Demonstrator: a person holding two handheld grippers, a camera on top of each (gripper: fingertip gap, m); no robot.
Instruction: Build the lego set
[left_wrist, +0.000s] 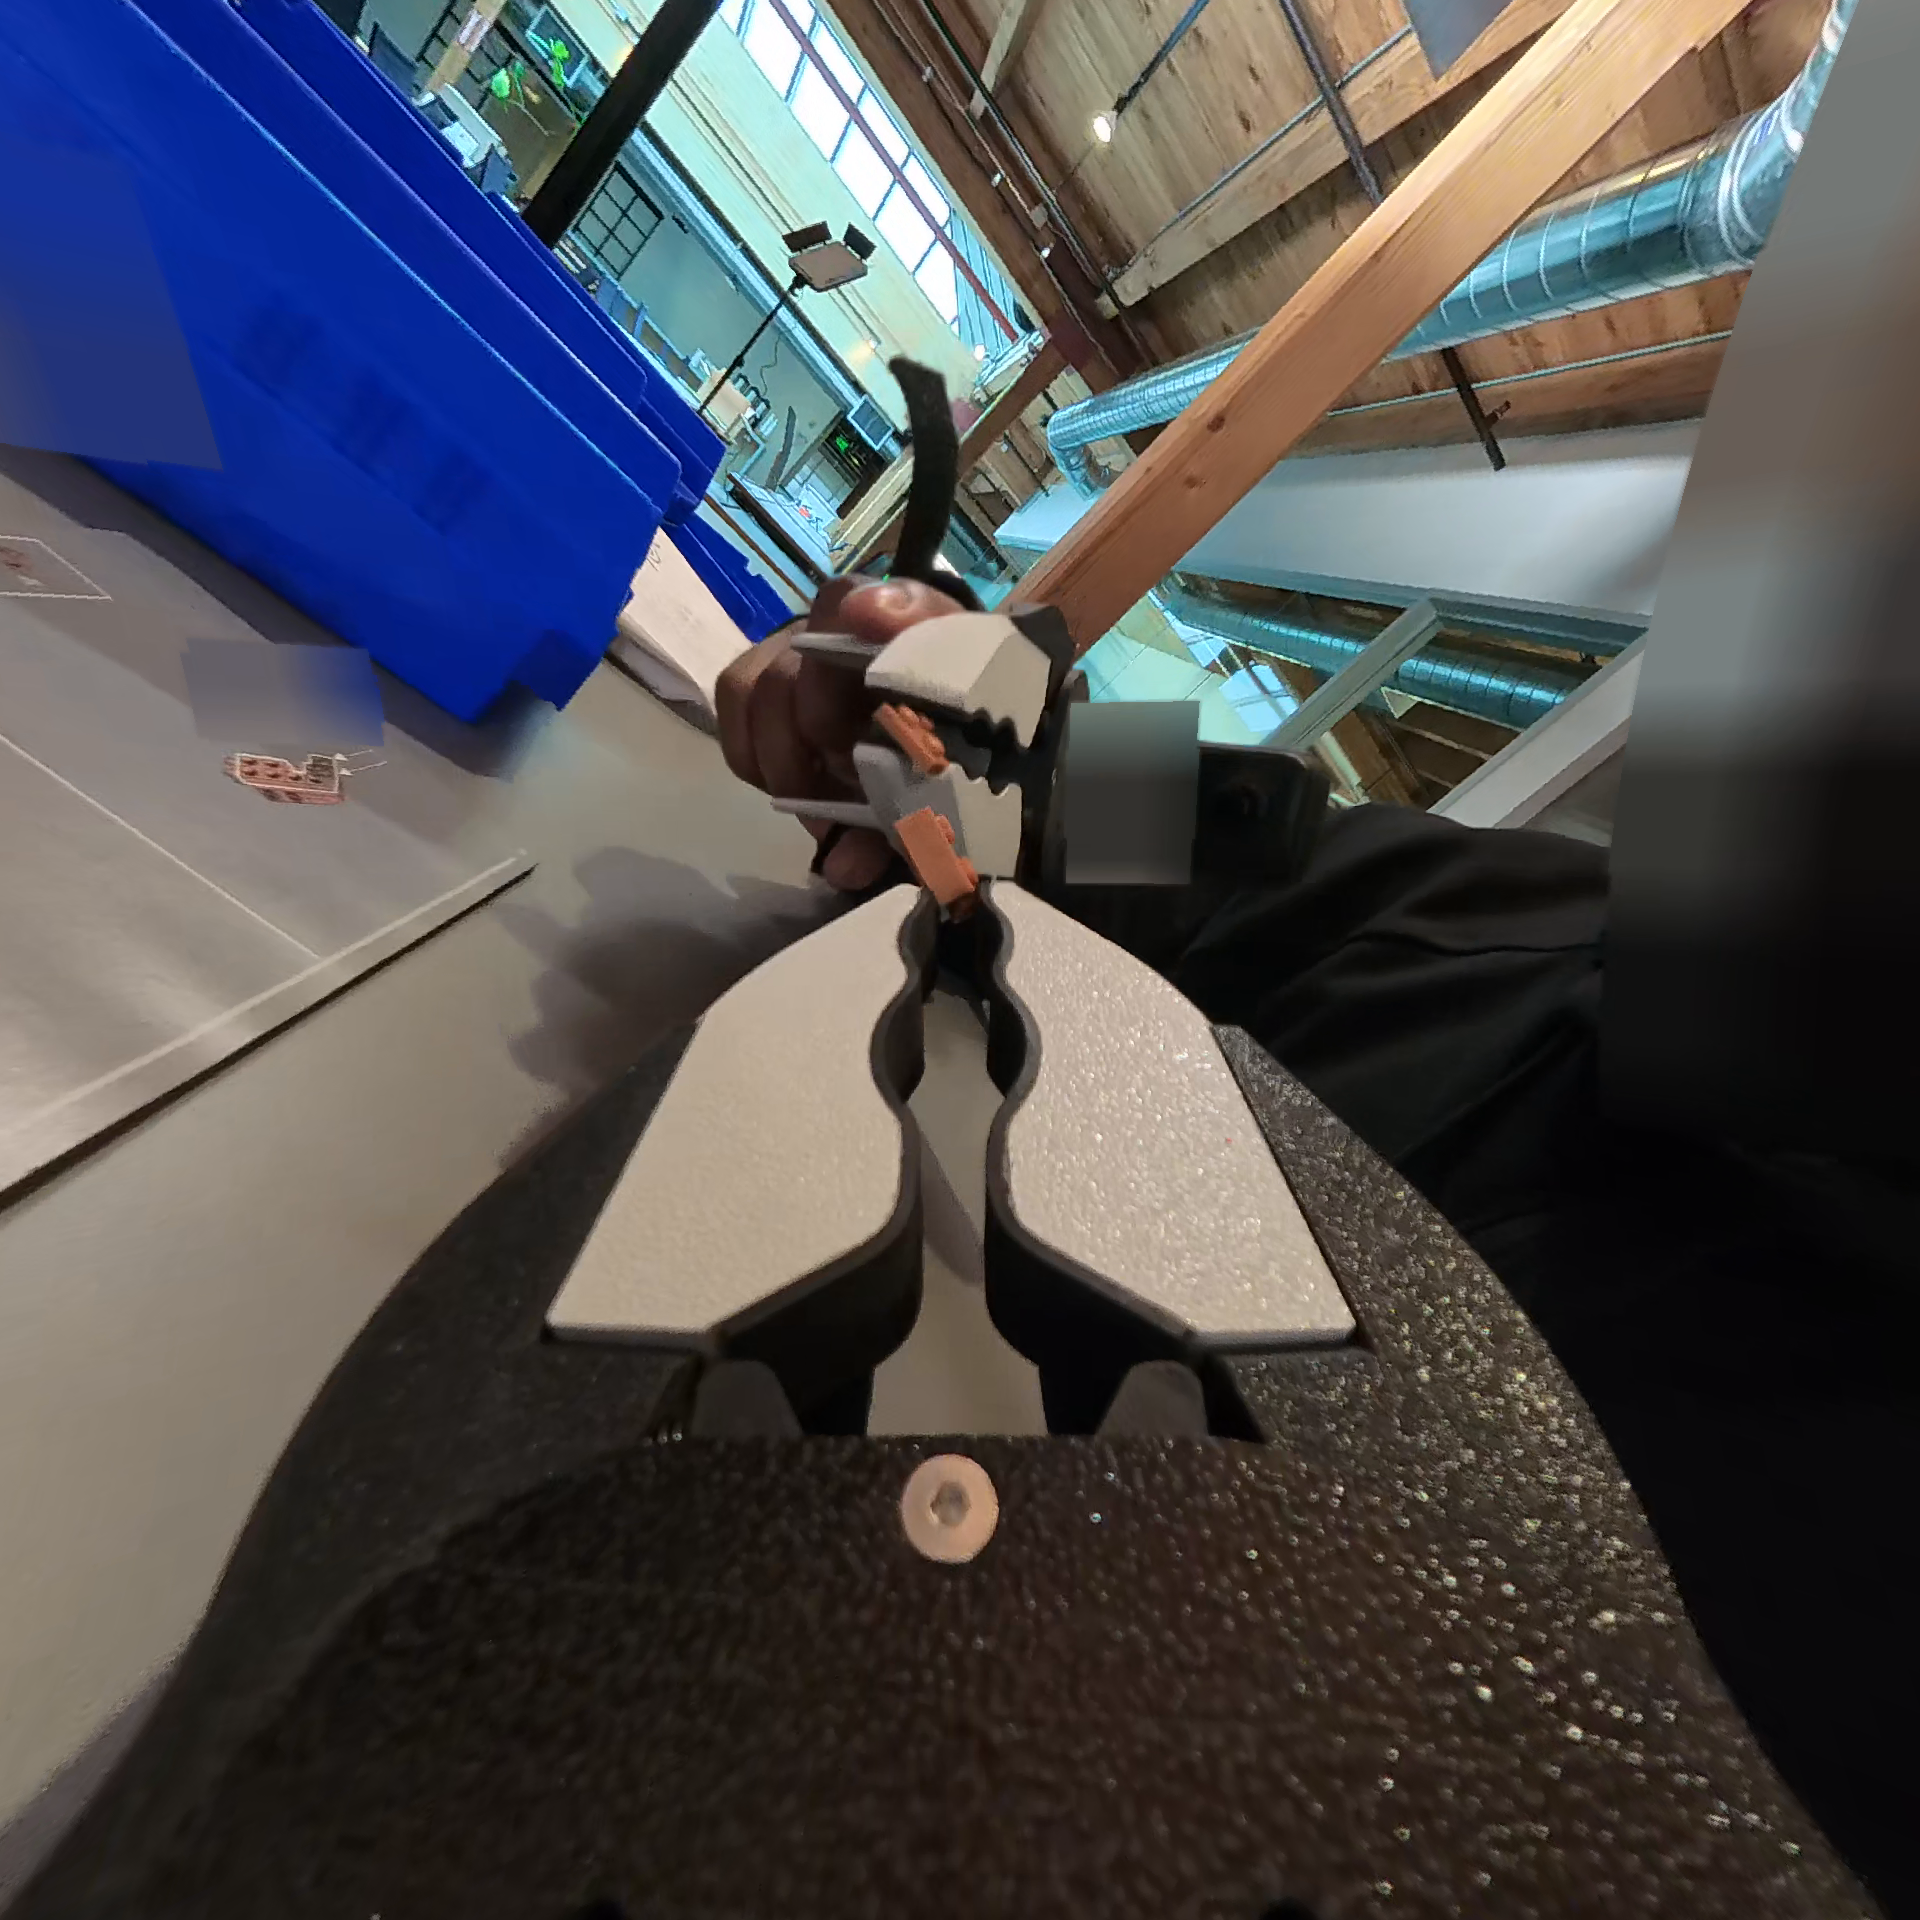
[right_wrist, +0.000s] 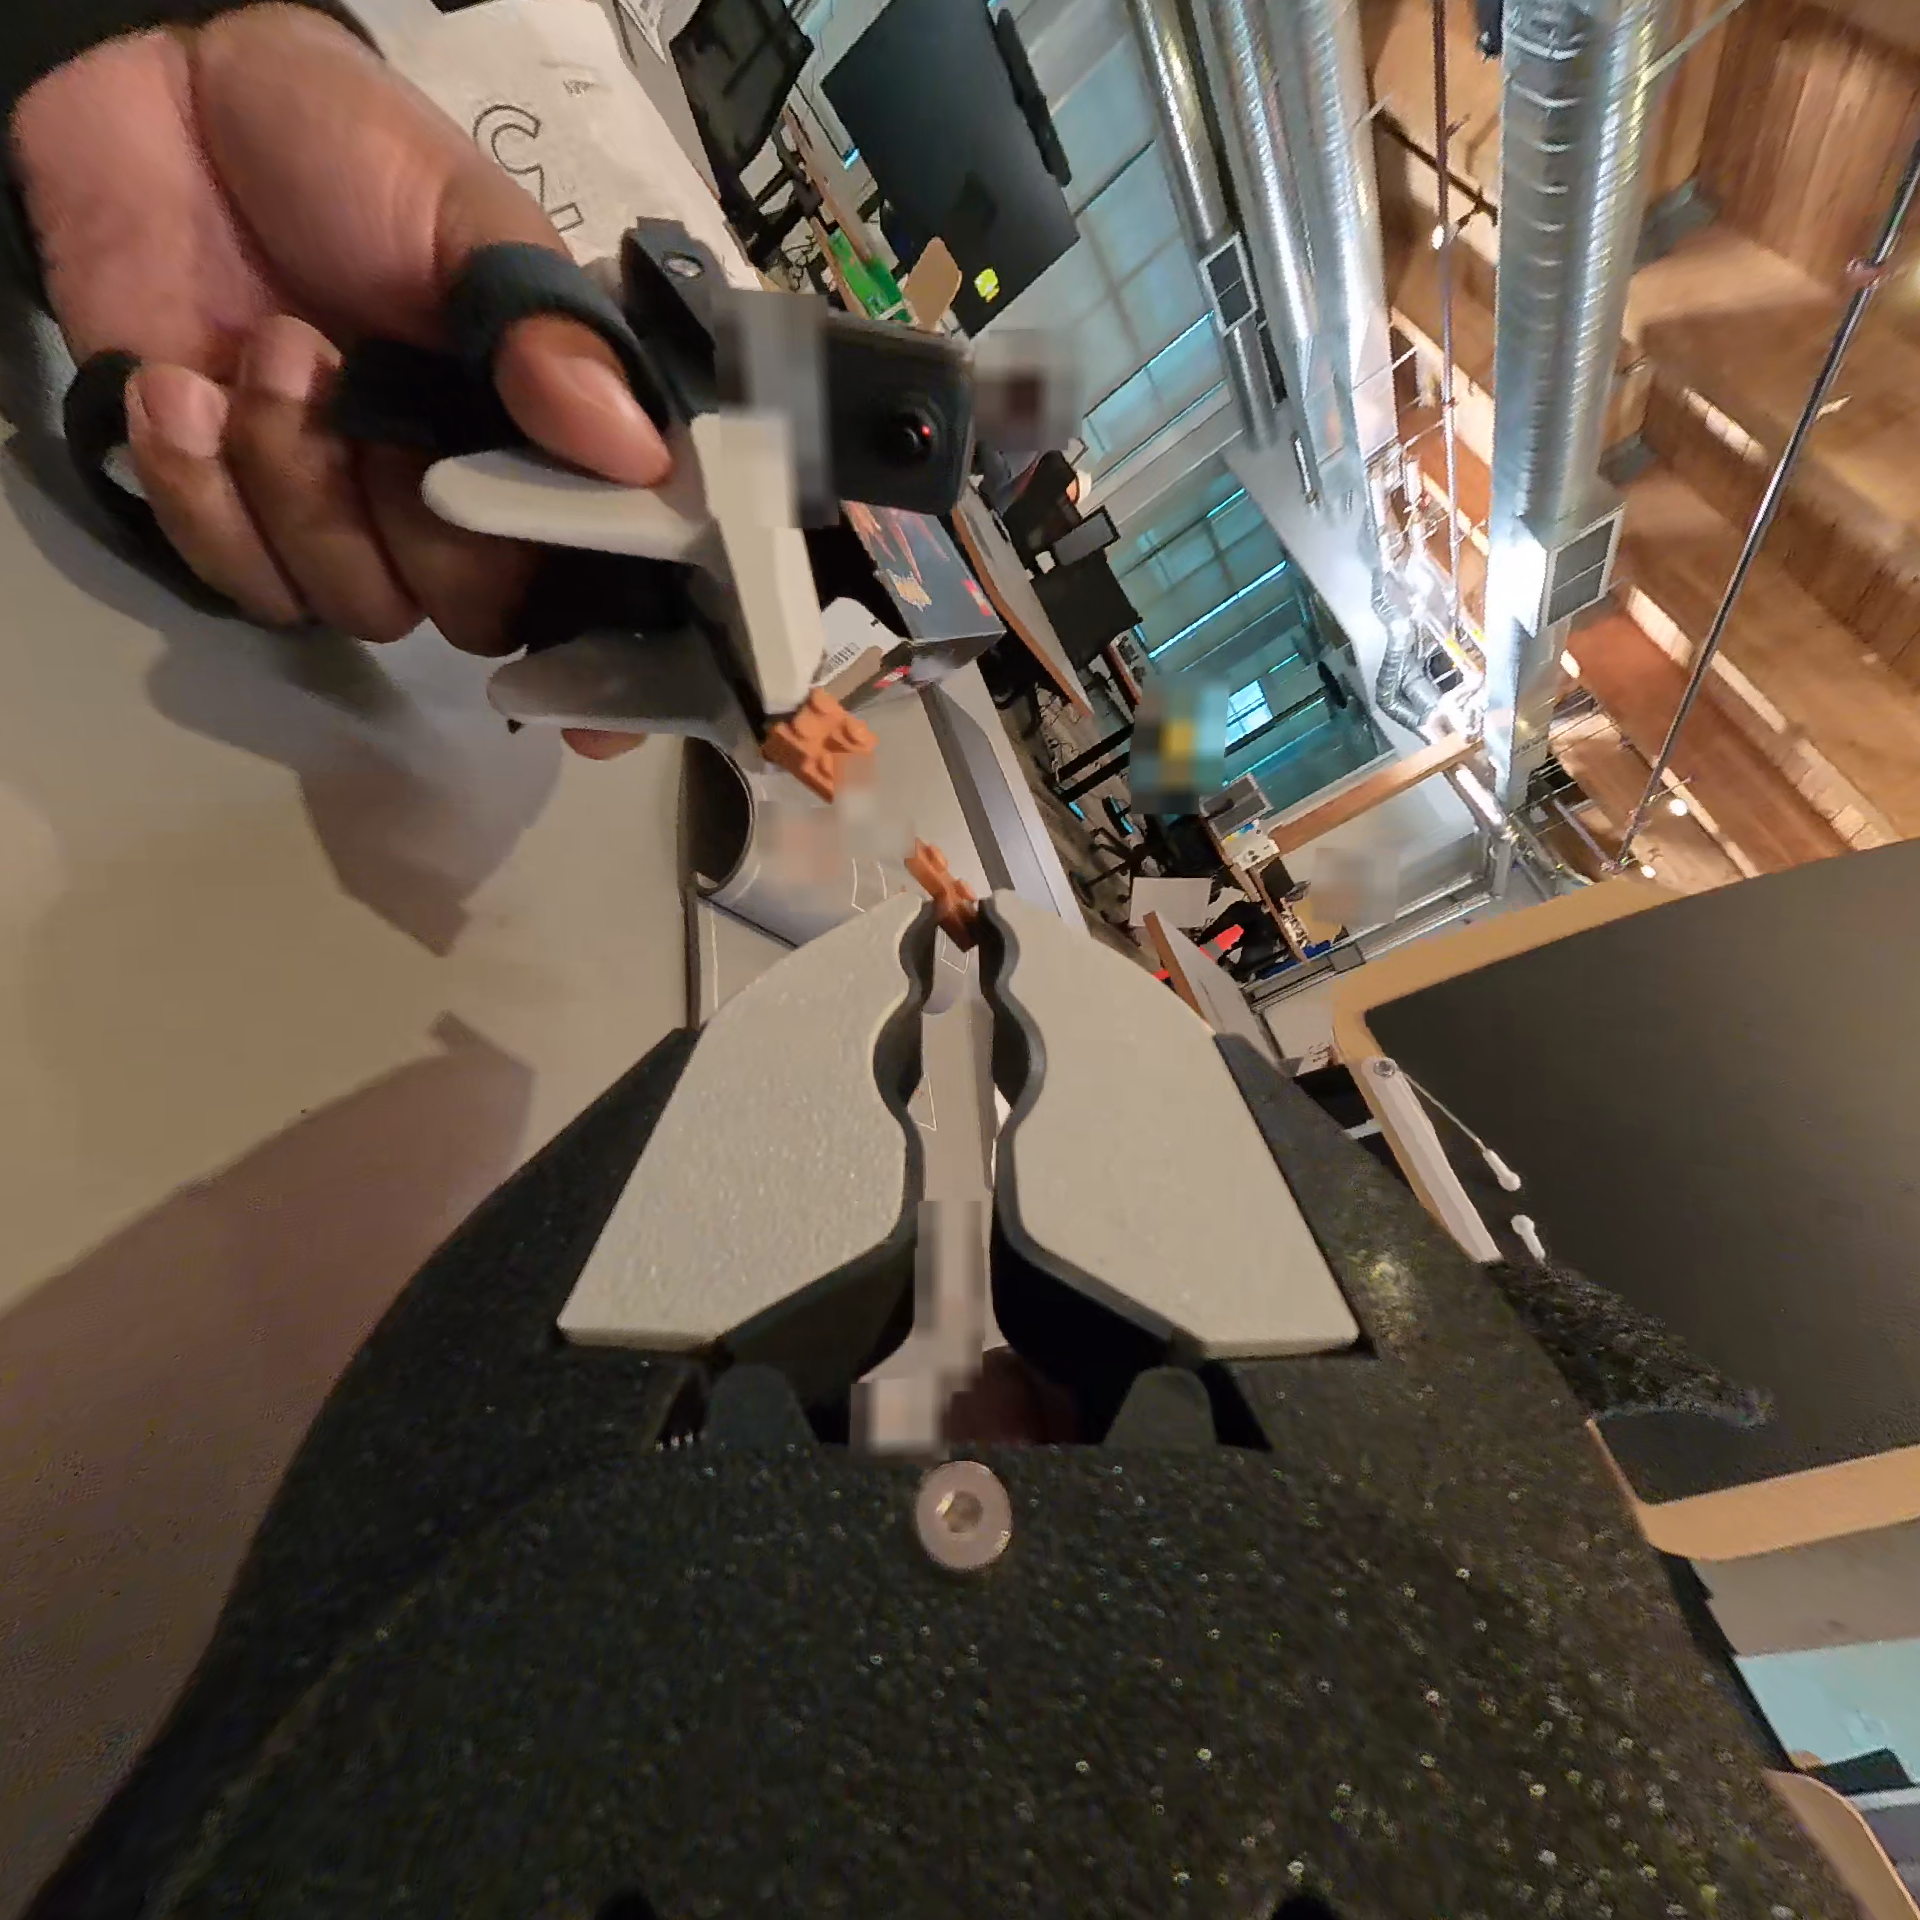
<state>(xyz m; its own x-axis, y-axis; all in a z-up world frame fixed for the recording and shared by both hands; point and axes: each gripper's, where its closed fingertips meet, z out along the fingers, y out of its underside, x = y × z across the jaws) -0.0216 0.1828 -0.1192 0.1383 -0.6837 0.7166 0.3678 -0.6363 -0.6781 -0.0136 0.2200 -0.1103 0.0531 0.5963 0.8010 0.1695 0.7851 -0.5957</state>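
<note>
Blue plastic bins (left_wrist: 343, 343) stand in a row along the far side of a grey desk (left_wrist: 343, 1132), with a flat grey mat (left_wrist: 156, 935) marked with thin white lines lying in front of them. A small reddish brick assembly (left_wrist: 286, 774) with thin wire-like pins rests on the mat near the bins. Overhead, wooden beams (left_wrist: 1340, 312) cross a plank ceiling beside ribbed silver ducts (left_wrist: 1558, 239). A studio light on a stand (left_wrist: 826, 260) rises in the background before tall windows. From the other side, a dark panel with a pale wooden edge (right_wrist: 1662, 1143) stands at right, and large dark screens (right_wrist: 935, 135) stand farther back among distant workstations.
</note>
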